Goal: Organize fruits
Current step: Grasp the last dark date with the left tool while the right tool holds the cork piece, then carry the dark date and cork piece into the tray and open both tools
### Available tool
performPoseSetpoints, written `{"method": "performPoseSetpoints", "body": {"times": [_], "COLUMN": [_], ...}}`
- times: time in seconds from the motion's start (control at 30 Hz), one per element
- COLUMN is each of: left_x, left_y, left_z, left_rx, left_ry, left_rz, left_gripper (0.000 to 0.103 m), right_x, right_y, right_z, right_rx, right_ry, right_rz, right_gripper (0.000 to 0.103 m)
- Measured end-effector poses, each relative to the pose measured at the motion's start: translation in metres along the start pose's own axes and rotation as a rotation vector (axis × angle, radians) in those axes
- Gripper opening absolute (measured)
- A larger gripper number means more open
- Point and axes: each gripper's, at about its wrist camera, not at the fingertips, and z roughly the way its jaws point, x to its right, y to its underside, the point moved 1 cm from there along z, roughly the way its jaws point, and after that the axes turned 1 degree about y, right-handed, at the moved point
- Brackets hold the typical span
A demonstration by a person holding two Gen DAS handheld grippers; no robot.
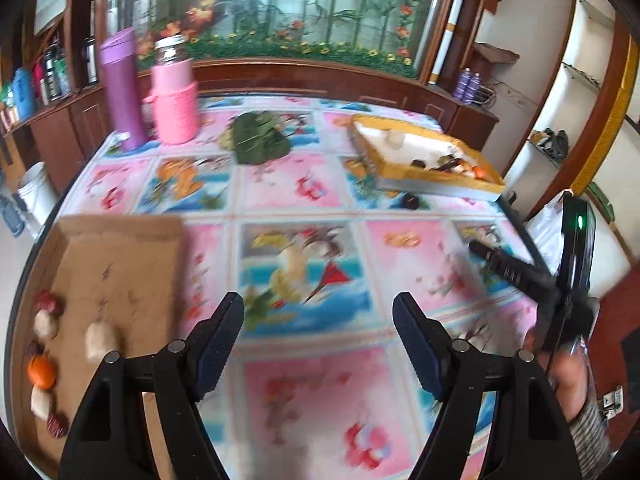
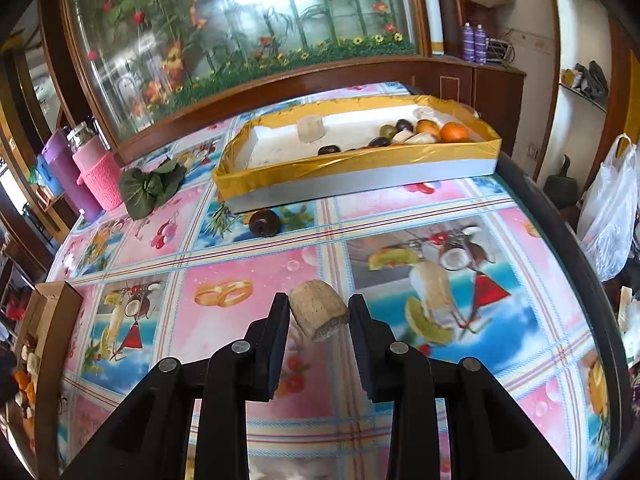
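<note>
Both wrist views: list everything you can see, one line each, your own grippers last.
Table: one, covered in a pink and blue fruit-print cloth.
Gold-rimmed tray: one, white inside, far right of table, holding mixed fruits.
Orange: one, orange, right end of gold-rimmed tray.
Dark fruit: one, dark brown, on the cloth just in front of the tray.
Cardboard tray: one, brown, near left, holding several fruits.
Leafy greens: one bunch, green, far left.
Bottles: two, purple and pink, far left corner.
Tan piece: one, beige, between the right gripper's fingers.
Left gripper: black, open, empty.
Right gripper: black, closed on the tan piece.
</note>
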Motion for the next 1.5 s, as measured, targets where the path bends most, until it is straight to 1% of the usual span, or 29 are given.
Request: {"method": "performPoseSetpoints", "body": {"times": [0.07, 0.13, 0.2, 0.23, 0.3, 0.33, 0.37, 0.4, 0.43, 0.47, 0.67, 0.83, 0.9, 0.93, 0.97, 1.0, 1.03, 1.1, 1.27, 1.37, 1.5], "left_x": [0.019, 0.037, 0.058, 0.065, 0.083, 0.090, 0.097, 0.102, 0.106, 0.108, 0.115, 0.114, 0.115, 0.116, 0.115, 0.114, 0.113, 0.112, 0.101, 0.092, 0.075], "left_y": [-0.017, -0.029, -0.045, -0.050, -0.061, -0.066, -0.070, -0.073, -0.075, -0.077, -0.088, -0.085, -0.084, -0.084, -0.084, -0.084, -0.084, -0.084, -0.077, -0.068, -0.048], "left_z": [0.019, 0.041, 0.072, 0.083, 0.113, 0.126, 0.139, 0.153, 0.162, 0.171, 0.201, 0.219, 0.218, 0.218, 0.218, 0.216, 0.214, 0.211, 0.189, 0.161, 0.110], "left_rx": [0.005, -0.010, -0.049, -0.065, -0.098, -0.109, -0.120, -0.135, -0.145, -0.152, -0.128, -0.154, -0.133, -0.134, -0.131, -0.129, -0.128, -0.118, -0.102, -0.065, 0.006], "left_ry": [0.004, 0.001, 0.042, 0.055, 0.051, 0.044, 0.033, 0.026, 0.027, 0.028, 0.014, 0.004, -0.006, -0.013, -0.019, 0.020, 0.034, 0.023, 0.028, 0.026, 0.031], "left_rz": [0.027, 0.044, 0.052, 0.055, 0.068, 0.076, 0.083, 0.090, 0.092, 0.093, 0.105, 0.107, 0.110, 0.109, 0.107, 0.097, 0.086, 0.084, 0.069, 0.075, 0.076], "left_gripper": [0.076, 0.076, 0.076, 0.076, 0.076, 0.071, 0.061, 0.056, 0.050, 0.050, 0.050, 0.050, 0.049, 0.043, 0.031, 0.024, 0.022, 0.022, 0.022, 0.022, 0.022], "right_x": [0.010, 0.021, 0.032, 0.037, 0.043, 0.047, 0.050, 0.053, 0.056, 0.057, 0.060, 0.057, 0.056, 0.055, 0.055, 0.055, 0.054, 0.053, 0.053, 0.053, 0.053], "right_y": [0.006, 0.006, 0.004, 0.002, 0.000, -0.001, -0.001, -0.002, -0.002, -0.002, -0.004, -0.004, -0.004, -0.004, -0.004, -0.004, -0.004, -0.003, -0.002, -0.002, -0.001], "right_z": [-0.001, 0.004, 0.005, 0.003, 0.000, -0.002, -0.003, -0.004, -0.005, -0.005, -0.009, -0.006, -0.004, -0.003, -0.002, -0.002, -0.001, -0.001, 0.001, 0.002, 0.001], "right_rx": [0.004, -0.036, -0.042, -0.036, -0.023, -0.019, -0.017, -0.018, -0.018, -0.018, -0.013, -0.024, -0.029, -0.030, -0.031, -0.032, -0.032, -0.033, -0.035, -0.031, -0.022], "right_ry": [0.002, -0.041, -0.096, -0.101, -0.092, -0.095, -0.103, -0.112, -0.116, -0.120, -0.142, -0.140, -0.135, -0.132, -0.128, -0.124, -0.120, -0.109, -0.097, -0.096, -0.087], "right_rz": [0.023, 0.086, 0.153, 0.175, 0.200, 0.217, 0.233, 0.250, 0.261, 0.269, 0.287, 0.275, 0.271, 0.269, 0.267, 0.264, 0.261, 0.255, 0.245, 0.240, 0.234], "right_gripper": [0.032, 0.032, 0.032, 0.032, 0.032, 0.032, 0.032, 0.032, 0.032, 0.032, 0.032, 0.032, 0.032, 0.032, 0.032, 0.032, 0.032, 0.032, 0.032, 0.032, 0.032]}}
